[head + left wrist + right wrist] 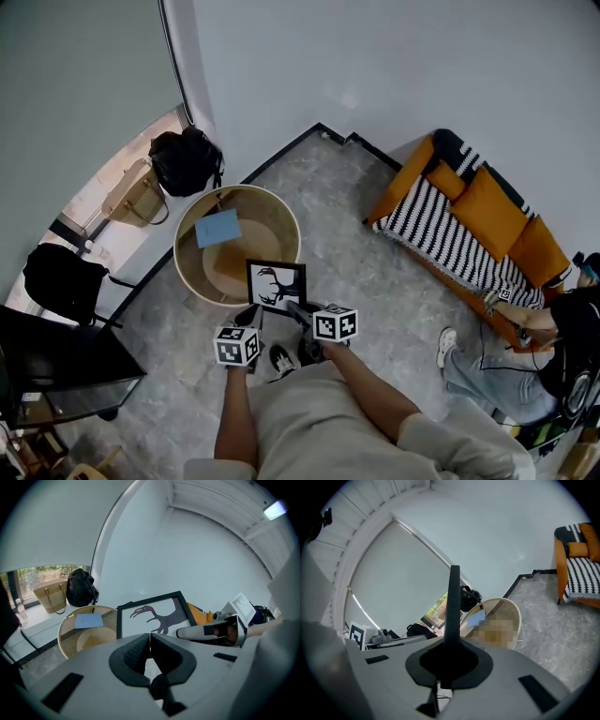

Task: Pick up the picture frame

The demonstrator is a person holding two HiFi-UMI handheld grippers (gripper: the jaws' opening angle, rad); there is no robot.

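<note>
The right claw (pixel 450 648) is closed tight on the picture frame (pixel 453 602), which in the right gripper view rises edge-on from between its jaws as a thin black bar up the middle of the picture; gripping the slim border this way likely lets the pads bite on the moulding and not on the glazed front. The left claw (pixel 150 641) has its jaws pressed together with nothing between them, and it hovers just beside the frame's lower left corner in the head view, probably ready to steady it and not carrying any of its weight. In the left gripper view the frame (pixel 154 613) fills the centre just beyond the closed jaws, its dark bird-like print facing that camera, with the right claw reaching in from the right to its lower right edge. From the head view the frame (pixel 276 285) sits at centre, tilted face-up towards the person, overlapping the lower right rim of the round surface (pixel 286 217); it looks carried clear of both that surface and the floor (pixel 375 272), so I judge the pick-up essentially done. A blue pad (pixel 217 228) lies on the round surface towards the upper left, well apart from the frame and out of the way of both claws
</note>
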